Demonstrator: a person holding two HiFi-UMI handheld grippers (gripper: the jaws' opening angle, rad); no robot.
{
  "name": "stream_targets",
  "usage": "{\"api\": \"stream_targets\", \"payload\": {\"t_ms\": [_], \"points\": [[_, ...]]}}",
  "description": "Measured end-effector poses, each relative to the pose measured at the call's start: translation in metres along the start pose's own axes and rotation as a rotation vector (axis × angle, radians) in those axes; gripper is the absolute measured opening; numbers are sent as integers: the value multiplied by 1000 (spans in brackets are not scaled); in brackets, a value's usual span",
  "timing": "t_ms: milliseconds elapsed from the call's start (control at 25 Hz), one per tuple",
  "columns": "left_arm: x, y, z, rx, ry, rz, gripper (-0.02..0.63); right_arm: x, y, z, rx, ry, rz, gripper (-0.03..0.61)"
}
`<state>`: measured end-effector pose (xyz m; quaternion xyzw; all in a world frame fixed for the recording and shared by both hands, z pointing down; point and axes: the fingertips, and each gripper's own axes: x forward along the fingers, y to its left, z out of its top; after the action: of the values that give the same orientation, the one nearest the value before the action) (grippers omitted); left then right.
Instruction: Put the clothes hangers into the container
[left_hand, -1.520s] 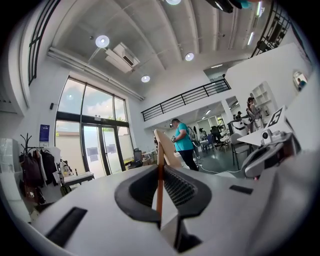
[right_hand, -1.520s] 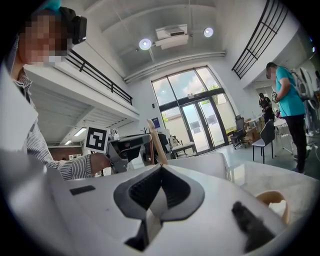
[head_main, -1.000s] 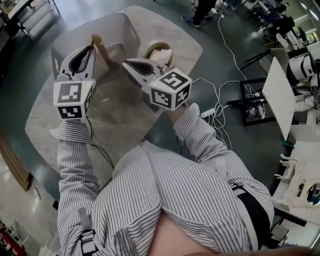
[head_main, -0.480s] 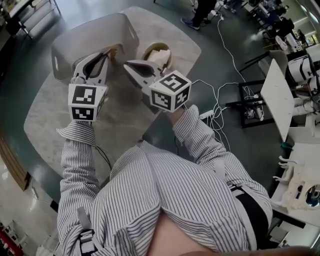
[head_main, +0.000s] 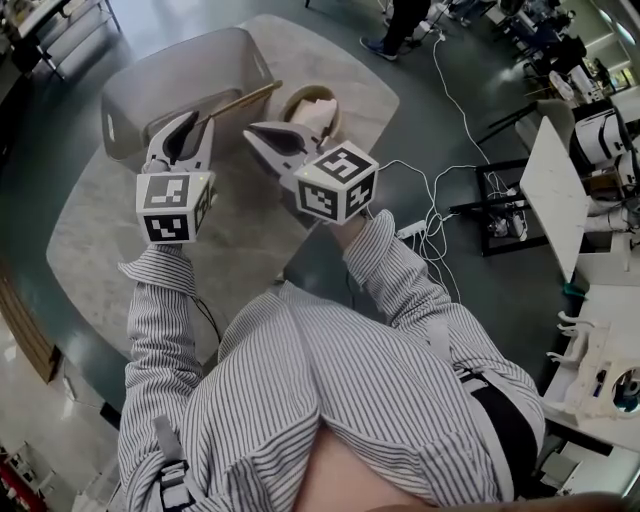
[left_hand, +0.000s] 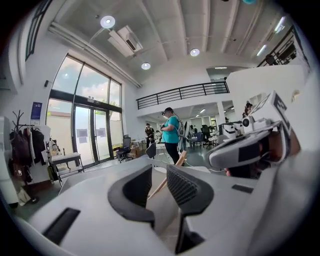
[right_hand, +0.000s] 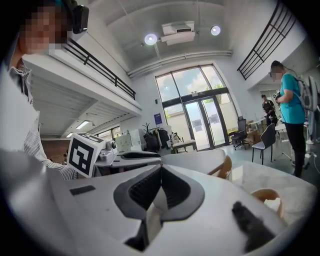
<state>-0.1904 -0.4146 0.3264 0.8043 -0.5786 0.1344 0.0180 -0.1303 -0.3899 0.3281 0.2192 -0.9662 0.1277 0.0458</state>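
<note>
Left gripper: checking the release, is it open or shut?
Open: the left gripper has just been opening its jaws; they stand apart, the hanger loose in the gap.

The left gripper (left_hand: 159, 175) has just been opening its jaws, clamping nothing; the right gripper (right_hand: 161, 172) has its jaws together.

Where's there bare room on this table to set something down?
The tabletop is bare left of the left sleeve, below the container, and between both sleeves. Crowded up top: container, wooden hanger, round bowl, right gripper, and the left gripper, jaws just opening, hanger between them.
</note>
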Motion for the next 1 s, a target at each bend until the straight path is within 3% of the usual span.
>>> {"api": "stream_targets", "payload": {"t_ms": [80,360,600,1000], "points": [[-3,0,0,-17,-2,8,103,-3,1,0,-1,0,-2,15],[-25,-22,-4,-52,-8,-1,112,-24,12,-13,9,-3,-21,15],[-65,-52,-14,-157,-52,14,109,-57,33,-39,54,-4,-27,15],[-144,-125,-38,-259,-56,-58,11,-111,90,-72,89,-21,-10,15]]}}
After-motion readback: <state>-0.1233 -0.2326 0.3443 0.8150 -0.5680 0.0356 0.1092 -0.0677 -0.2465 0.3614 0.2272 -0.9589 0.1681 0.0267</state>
